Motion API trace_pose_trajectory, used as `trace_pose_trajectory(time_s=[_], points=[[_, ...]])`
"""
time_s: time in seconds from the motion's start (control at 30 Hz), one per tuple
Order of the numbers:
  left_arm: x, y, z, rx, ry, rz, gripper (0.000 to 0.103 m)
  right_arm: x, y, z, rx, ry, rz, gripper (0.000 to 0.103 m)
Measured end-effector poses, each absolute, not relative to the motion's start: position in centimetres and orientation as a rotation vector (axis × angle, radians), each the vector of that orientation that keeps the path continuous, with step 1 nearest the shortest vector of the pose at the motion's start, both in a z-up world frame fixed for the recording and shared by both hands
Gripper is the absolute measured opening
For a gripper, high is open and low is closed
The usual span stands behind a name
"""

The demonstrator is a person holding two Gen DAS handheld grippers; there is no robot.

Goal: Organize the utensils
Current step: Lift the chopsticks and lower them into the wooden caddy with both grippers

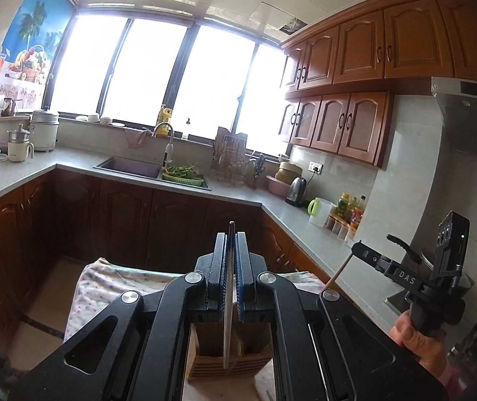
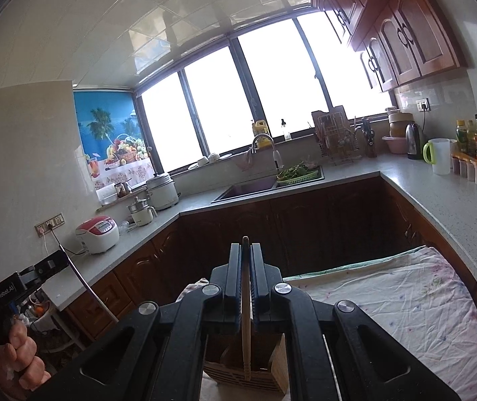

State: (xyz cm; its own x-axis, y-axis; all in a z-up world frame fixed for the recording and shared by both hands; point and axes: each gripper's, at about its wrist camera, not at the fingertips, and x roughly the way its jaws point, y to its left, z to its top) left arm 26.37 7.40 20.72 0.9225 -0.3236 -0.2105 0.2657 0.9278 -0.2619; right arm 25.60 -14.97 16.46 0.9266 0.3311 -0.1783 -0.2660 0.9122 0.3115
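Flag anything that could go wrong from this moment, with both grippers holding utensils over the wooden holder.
1. The left gripper pinches a thin metal utensil and the right gripper a wooden one, both over one small wooden holder; lowered together, they may collide.
2. The holder stands on a wrinkled cloth; a sideways push might tip it.

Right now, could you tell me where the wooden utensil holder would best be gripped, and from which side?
Probably from above, on an outer wall's top rim: the wooden utensil holder stands upright and open-topped on the cloth. First, both hand-held grippers need freeing; each is shut on a chopstick over it.
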Motion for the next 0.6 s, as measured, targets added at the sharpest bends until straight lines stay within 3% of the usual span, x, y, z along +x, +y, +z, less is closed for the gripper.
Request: trace_pose_trajectory(time_s=[0.6], points=[[34.8,6.3,10.6,-0.339,0.371,-0.219,0.003,32.3,-14.8,8.2,0.392,0.325,0.247,0.005]])
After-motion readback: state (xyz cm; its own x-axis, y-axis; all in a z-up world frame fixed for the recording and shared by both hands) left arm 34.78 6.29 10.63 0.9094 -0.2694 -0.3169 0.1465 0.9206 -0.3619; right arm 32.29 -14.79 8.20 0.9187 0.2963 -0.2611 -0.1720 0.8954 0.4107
